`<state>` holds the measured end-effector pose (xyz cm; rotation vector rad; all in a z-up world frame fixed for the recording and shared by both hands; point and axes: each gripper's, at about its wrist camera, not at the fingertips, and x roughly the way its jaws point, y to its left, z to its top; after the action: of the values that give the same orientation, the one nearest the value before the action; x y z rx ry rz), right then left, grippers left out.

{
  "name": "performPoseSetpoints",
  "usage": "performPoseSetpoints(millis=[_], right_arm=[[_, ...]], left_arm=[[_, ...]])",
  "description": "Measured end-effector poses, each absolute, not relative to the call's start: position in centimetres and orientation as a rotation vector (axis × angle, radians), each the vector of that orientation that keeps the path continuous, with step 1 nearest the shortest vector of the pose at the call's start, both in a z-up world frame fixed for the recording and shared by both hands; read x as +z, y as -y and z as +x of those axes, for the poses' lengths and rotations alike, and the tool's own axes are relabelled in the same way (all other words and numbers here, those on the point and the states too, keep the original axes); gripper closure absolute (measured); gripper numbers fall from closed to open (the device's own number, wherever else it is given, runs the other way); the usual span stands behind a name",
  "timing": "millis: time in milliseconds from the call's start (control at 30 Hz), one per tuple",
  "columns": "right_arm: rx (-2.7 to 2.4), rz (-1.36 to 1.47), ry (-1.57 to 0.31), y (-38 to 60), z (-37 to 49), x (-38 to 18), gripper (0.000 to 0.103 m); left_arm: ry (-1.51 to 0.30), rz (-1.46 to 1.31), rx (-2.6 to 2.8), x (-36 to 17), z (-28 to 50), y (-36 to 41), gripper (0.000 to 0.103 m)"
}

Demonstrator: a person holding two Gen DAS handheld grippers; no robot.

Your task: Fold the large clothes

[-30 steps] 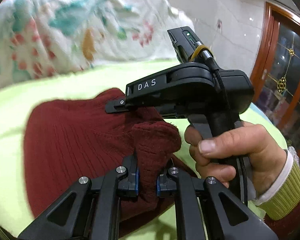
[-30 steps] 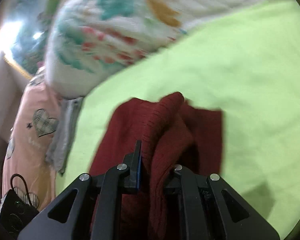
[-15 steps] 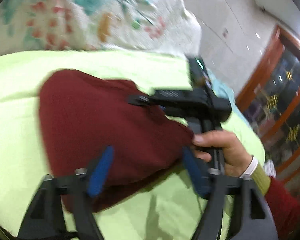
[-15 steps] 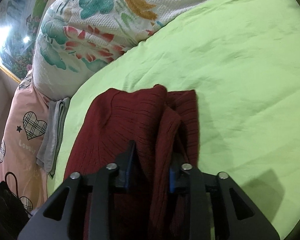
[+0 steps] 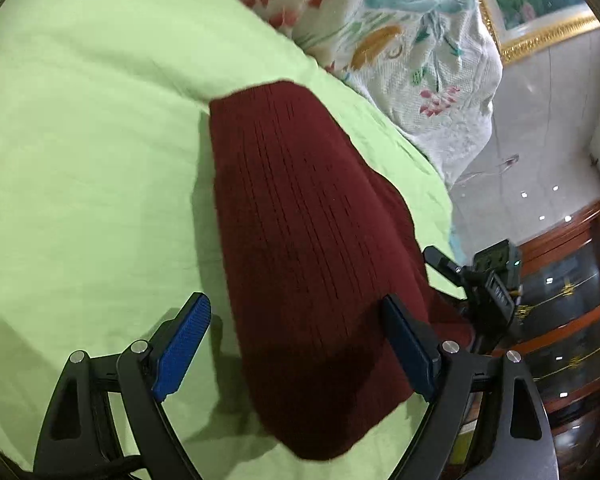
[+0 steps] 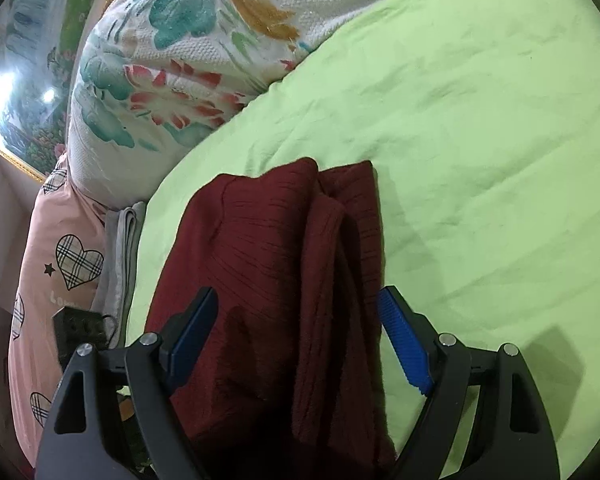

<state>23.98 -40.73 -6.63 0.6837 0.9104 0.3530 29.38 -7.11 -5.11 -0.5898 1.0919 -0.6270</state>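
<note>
A dark red ribbed knit sweater [image 5: 308, 240] lies folded on the light green bed sheet [image 5: 80, 160]. My left gripper [image 5: 296, 320] is open and empty, its blue pads [image 5: 180, 340] spread just above the sweater's near end. In the right wrist view the sweater [image 6: 268, 272] lies with a rolled fold along its right side on the sheet [image 6: 480, 140]. My right gripper [image 6: 300, 320] is open and empty over the sweater's near end. The right gripper's body also shows in the left wrist view [image 5: 488, 292], beside the sweater's right edge.
A white floral quilt [image 6: 188, 60] is bunched at the head of the bed. A pink heart-print pillow [image 6: 60, 260], a folded grey cloth [image 6: 120, 260] and a black box [image 6: 80, 332] lie left. A wooden glass door [image 5: 572, 300] stands beyond the bed's edge.
Both grippers were shut on sweater folds a second ago. Both have opened and let go. The sweater now lies flat and the left gripper has pulled back.
</note>
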Motion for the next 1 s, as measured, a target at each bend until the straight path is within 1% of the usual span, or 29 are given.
performPoseSetpoints(millis=[233,467,700,800,867,933,967,1000], right_arm=[[0.355,0.716,-0.923,41.3,24.4,-7.4,0.021],[0.375,0.703,-0.942,40.5,25.2,-7.8,0.021],[0.386,0.686,-0.953,40.2,25.6,-8.1,0.021],[0.397,0.649,-0.976,39.6,25.8,-8.1,0.021],[0.397,0.628,-0.983,39.2,25.8,-8.1,0.025],[0.416,0.650,-0.997,39.1,26.0,-8.5,0.048],[0.431,0.674,-1.003,39.2,26.1,-8.7,0.052],[0.440,0.689,-1.005,39.2,26.0,-8.9,0.058]], left_arm=[[-1.123,-0.588,-0.667,-5.9,30.7,9.1,0.012],[-1.181,-0.610,-0.668,-8.0,31.1,10.3,0.006],[-1.167,-0.568,-0.666,-8.1,31.1,11.6,0.006],[-1.157,-0.538,-0.669,-8.0,31.3,12.5,0.008],[-1.154,-0.519,-0.670,-7.9,31.4,12.9,0.011],[-1.157,-0.513,-0.667,-7.9,31.4,13.0,0.015],[-1.154,-0.510,-0.664,-7.8,31.4,13.1,0.019],[-1.150,-0.509,-0.664,-7.7,31.3,13.0,0.021]])
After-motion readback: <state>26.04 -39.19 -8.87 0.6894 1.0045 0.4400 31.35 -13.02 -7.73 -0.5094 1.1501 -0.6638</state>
